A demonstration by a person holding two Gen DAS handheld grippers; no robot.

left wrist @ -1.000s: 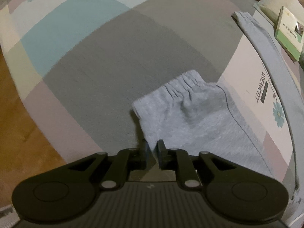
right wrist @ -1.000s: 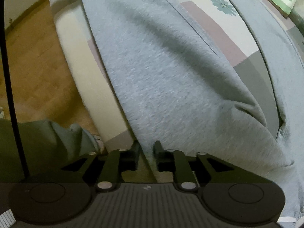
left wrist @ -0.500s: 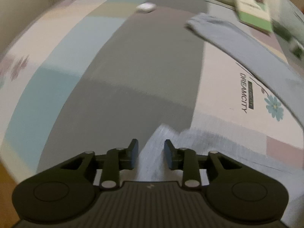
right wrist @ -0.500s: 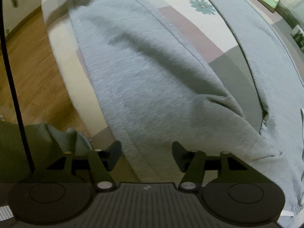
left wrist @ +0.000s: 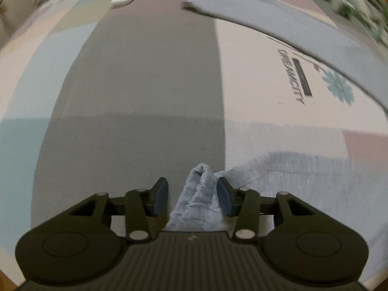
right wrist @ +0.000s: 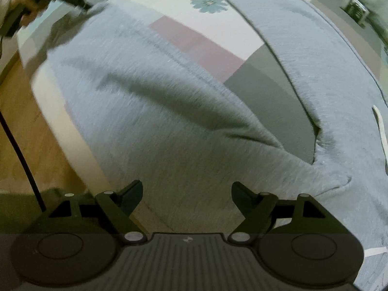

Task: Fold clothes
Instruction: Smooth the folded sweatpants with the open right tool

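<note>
**Grey sweatpants spread on the patchwork bed**

The grey sweatpants (right wrist: 169,126) lie flat across the bedcover (left wrist: 135,92), legs apart. The left gripper (left wrist: 192,195) has just been opening; a bunched cuff stands between its jaws, brushing one pad, not pinched. The right gripper (right wrist: 186,194) has also just been opening and hangs wide, released, over the fabric.

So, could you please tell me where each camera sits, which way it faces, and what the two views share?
Left wrist: on the left gripper, angled down at the patchwork bedspread; its jaws have just been opening around a bunched trouser cuff.
Right wrist: on the right gripper, angled down over the grey sweatpants; its jaws, just opened, are empty; a hand shows top left.
Shared: sweatpants, bedspread, flower print.
</note>
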